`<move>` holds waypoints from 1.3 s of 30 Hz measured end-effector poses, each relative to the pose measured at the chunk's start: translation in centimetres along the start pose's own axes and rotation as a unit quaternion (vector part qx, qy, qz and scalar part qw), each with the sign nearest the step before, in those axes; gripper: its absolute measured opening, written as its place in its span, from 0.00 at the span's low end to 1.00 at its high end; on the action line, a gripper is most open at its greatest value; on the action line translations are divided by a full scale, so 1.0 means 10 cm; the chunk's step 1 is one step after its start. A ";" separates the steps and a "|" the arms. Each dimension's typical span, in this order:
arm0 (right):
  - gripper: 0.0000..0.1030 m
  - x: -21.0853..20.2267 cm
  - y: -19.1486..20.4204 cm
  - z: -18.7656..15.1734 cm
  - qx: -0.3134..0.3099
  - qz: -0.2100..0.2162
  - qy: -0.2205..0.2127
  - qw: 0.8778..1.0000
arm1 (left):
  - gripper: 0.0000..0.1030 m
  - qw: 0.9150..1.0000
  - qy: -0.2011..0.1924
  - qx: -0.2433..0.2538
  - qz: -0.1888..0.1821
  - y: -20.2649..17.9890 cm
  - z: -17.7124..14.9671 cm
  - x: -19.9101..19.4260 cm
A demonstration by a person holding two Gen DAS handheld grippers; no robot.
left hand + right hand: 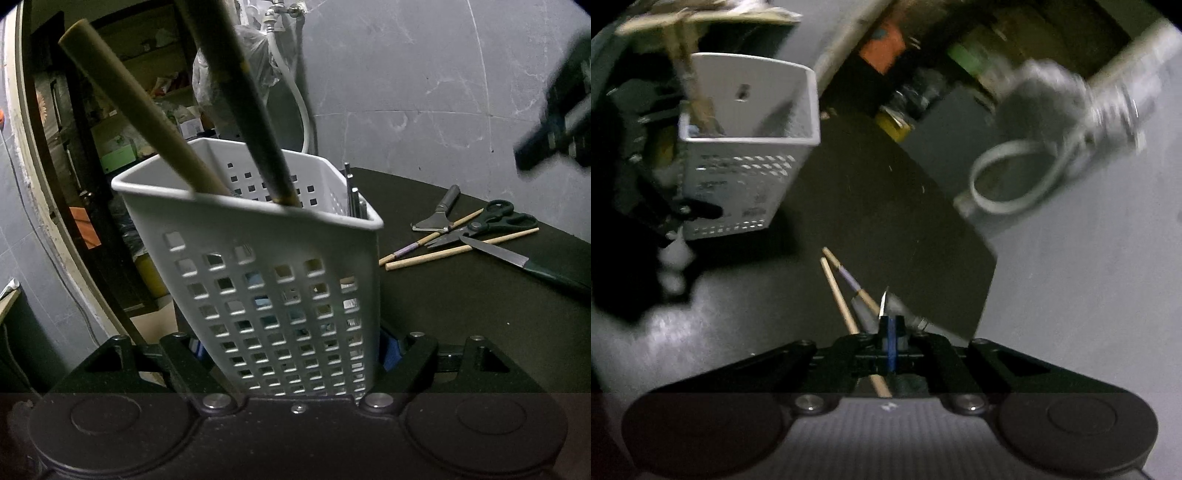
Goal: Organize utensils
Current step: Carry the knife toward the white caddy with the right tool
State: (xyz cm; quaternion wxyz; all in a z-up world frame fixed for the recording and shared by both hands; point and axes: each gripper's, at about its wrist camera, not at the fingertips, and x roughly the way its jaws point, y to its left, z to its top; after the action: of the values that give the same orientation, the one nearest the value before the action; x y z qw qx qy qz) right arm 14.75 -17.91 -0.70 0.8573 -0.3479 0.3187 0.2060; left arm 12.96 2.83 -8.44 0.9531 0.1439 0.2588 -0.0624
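1. Basket [273, 295], white and perforated, stands tilted on the dark tabletop [461, 314], clamped between the left gripper's [295, 354] jaws.
2. Right gripper [892, 332] pinches a thin blade [884, 302] above two chopsticks [838, 288].
3. Scissors [487, 221] lie nearby; grey tiled walls [406, 74] surround.

- A dark table [461, 332] is carrying everything.
- A white perforated basket [280, 295] is standing on it.
- At the basket's three o'clock, two wooden chopsticks [443, 251], black-handled scissors [487, 221], a scraper [439, 214] and a knife [517, 260] are lying loosely crossed, touching one another.
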 end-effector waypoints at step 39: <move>0.18 0.67 -0.57 -1.07 0.532 0.283 0.071 0.795 | 0.81 1.000 0.016 0.009 0.010 -0.08 0.09 0.08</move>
State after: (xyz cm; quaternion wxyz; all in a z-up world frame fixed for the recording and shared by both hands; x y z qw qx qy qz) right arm 18.47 -28.64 -8.63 0.7856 0.2556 0.5219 0.2122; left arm 13.90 1.77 -8.34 0.9482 0.1557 0.2720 -0.0527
